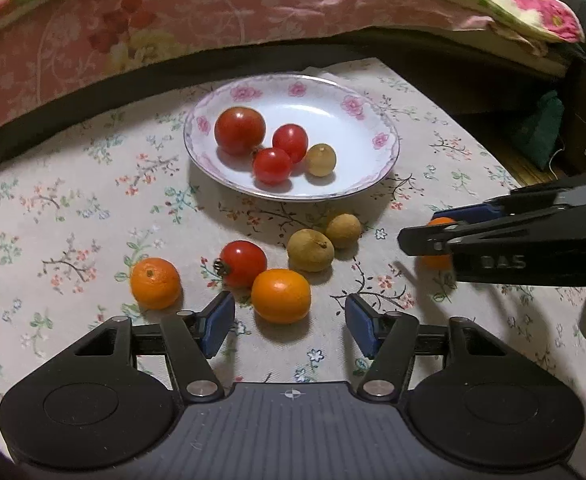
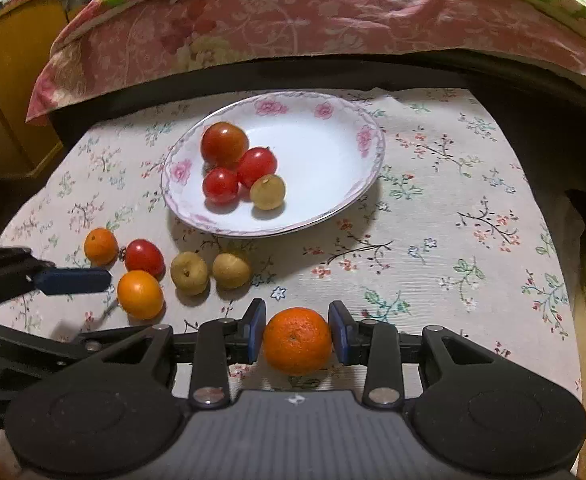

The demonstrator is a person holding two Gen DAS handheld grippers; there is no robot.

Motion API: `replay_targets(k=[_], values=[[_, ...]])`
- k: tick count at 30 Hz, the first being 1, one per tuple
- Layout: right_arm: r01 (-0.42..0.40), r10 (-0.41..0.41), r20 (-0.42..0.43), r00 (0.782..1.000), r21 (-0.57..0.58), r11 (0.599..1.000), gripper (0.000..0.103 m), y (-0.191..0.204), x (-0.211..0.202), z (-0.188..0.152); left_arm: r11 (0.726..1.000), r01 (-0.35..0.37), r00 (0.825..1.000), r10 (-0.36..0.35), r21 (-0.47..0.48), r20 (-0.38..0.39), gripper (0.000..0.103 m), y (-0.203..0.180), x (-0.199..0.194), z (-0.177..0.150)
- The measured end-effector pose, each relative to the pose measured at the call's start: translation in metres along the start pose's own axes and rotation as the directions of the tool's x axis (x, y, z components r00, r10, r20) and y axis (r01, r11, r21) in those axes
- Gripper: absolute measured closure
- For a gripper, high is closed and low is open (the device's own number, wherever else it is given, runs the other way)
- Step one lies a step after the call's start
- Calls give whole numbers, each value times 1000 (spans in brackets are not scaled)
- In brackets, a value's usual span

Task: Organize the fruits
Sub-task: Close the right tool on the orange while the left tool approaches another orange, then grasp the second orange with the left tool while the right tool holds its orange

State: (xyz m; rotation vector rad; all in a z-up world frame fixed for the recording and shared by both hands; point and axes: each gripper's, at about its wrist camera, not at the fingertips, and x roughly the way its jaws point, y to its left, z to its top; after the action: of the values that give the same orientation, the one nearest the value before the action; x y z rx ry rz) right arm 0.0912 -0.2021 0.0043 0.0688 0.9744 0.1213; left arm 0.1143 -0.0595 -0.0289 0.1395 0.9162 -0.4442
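Right tongs (image 2: pixel 297 330) pinching one orange (image 2: pixel 297 340), left tongs (image 1: pixel 289 322) apart, empty, four fruits on plate (image 1: pixel 373 120).

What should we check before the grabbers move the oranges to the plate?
1. Right gripper around its orange: ok, a pad on each side.
2. Is that grip firm: cannot tell.
3. Left gripper lined up with the near orange: ok, orange just ahead of the open jaws.
4. Tomato touching that orange: not ok, may get nudged.
5. Room in the plate: ok, right half bare.
6. Grippers apart: ok, cloth shows between them.
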Motion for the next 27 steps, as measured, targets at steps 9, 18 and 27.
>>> replay_targets(k=[9,18,27], values=[[-29,29,7,1000,14,999,69,-5,-8,0,999,-30,1000,29,-35,-10,59,-7,9,4],[-44,43,-22,999,-12,999,69,2,-5,-6,999,-27,999,26,-28,-24,63,-2,0,-3],[-75,73,-49,996,-56,996,69,15,-8,-17,999,-39,997,40,25,-67,63,1,-29,-28]])
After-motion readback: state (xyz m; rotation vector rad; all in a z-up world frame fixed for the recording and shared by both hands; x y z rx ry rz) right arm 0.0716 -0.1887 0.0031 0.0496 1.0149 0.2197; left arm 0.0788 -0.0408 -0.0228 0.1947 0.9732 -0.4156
